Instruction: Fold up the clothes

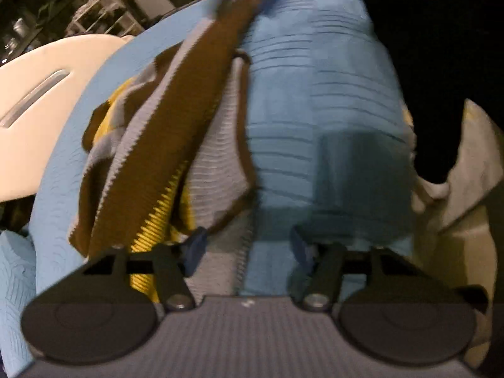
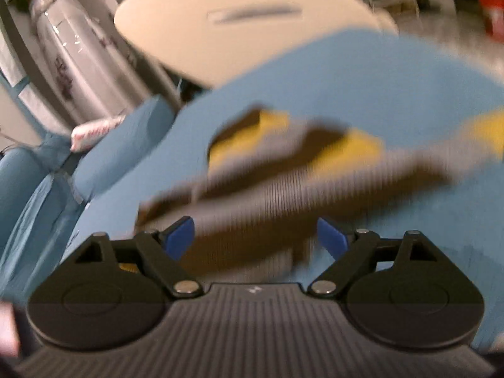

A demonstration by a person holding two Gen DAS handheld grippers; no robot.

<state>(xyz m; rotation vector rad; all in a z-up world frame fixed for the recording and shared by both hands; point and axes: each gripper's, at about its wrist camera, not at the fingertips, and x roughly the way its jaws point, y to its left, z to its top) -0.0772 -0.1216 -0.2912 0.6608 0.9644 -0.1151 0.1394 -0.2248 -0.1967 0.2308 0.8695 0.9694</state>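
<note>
A striped knit garment (image 1: 176, 145) in brown, grey, yellow and light blue lies bunched on a blue-covered surface (image 1: 63, 170). Its light blue panel (image 1: 315, 119) stretches up the middle of the left wrist view. My left gripper (image 1: 249, 249) is open, low over the garment's near edge, with the fabric lying between its blue fingertips. In the right wrist view the same garment (image 2: 283, 182) is blurred by motion. My right gripper (image 2: 255, 236) is open just above its brown and grey stripes.
A round white table (image 2: 245, 31) with a slot stands beyond the blue surface; it also shows at the left of the left wrist view (image 1: 37, 107). A pale cloth (image 1: 466, 189) lies at the right. A tall patterned vase (image 2: 72, 56) stands far left.
</note>
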